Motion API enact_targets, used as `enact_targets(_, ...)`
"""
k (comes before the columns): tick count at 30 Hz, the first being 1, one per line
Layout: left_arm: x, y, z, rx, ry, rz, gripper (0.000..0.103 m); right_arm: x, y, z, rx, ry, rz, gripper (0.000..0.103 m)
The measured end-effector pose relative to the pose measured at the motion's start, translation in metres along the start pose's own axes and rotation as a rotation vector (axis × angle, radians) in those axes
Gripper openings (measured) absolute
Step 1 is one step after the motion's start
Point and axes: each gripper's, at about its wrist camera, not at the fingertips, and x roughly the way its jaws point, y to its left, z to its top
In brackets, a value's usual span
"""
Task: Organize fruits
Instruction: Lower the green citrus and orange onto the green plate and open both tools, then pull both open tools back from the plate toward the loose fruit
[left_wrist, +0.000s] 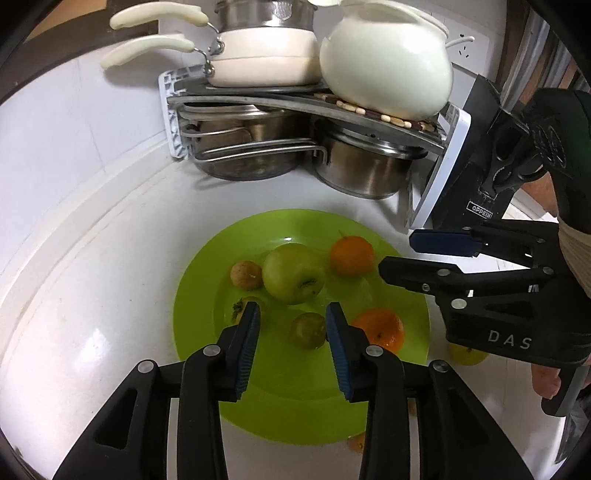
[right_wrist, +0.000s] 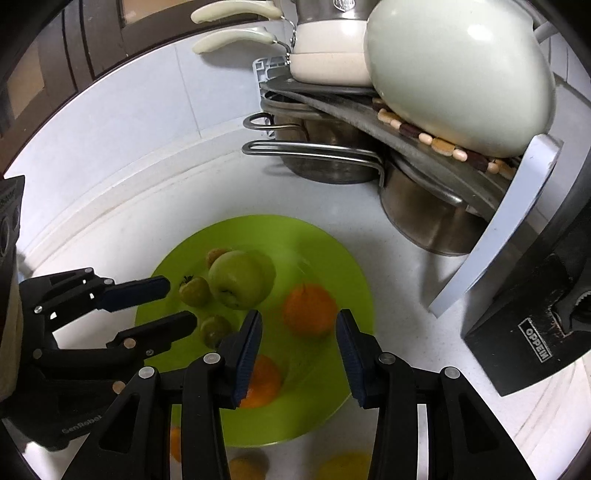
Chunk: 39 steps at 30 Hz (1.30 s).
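A lime green plate (left_wrist: 207, 295) lies on the white counter and holds a large green apple (left_wrist: 293, 274), a small brown fruit (left_wrist: 246, 275), two small green fruits (left_wrist: 307, 330), and two oranges (left_wrist: 351, 256) (left_wrist: 382, 328). My left gripper (left_wrist: 293, 315) is open and empty just above the small green fruit. My right gripper (right_wrist: 299, 325) is open and empty over the plate (right_wrist: 325, 398), near an orange (right_wrist: 309, 309). The right gripper also shows in the left wrist view (left_wrist: 399, 254), at the plate's right edge. More fruit lies off the plate near its front edge (right_wrist: 347, 466).
A corner rack (left_wrist: 295, 99) at the back holds cream pans (left_wrist: 262, 55), a white pot (left_wrist: 386, 62) and steel pots (left_wrist: 362, 166) underneath. A black knife block (right_wrist: 532, 332) stands to the right. A yellow fruit (left_wrist: 467, 355) lies on the counter by the plate's right edge.
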Motion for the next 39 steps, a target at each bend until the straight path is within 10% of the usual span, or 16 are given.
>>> enact_targets(39, -0.14, -0.03, -0.072, 0.006, -0.201, 0.146, 0.072, -0.134, 0.043, -0.066, -0.025, -0.238, -0.018, 0.043)
